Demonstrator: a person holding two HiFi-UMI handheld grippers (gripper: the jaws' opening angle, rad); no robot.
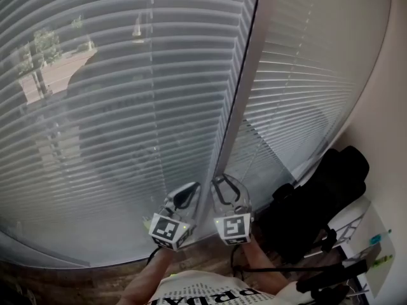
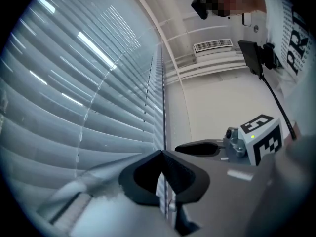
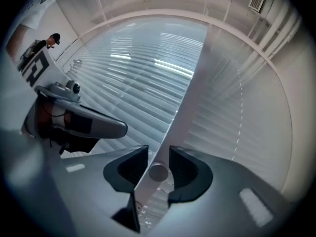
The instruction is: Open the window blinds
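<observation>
Right tool stands apart around a round knob at the window post, left tool together alongside, blinds hanging lowered just ahead; judged step: securing the control, next requiring closure and a twist.

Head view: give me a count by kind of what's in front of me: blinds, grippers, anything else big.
Grey slatted window blinds: 2, left blind, right blind
White vertical window post: 1
Handheld grippers with marker cubes: 2, left gripper, right gripper
Black bulky item at right, bag or chair: 1
Total: 6
</observation>
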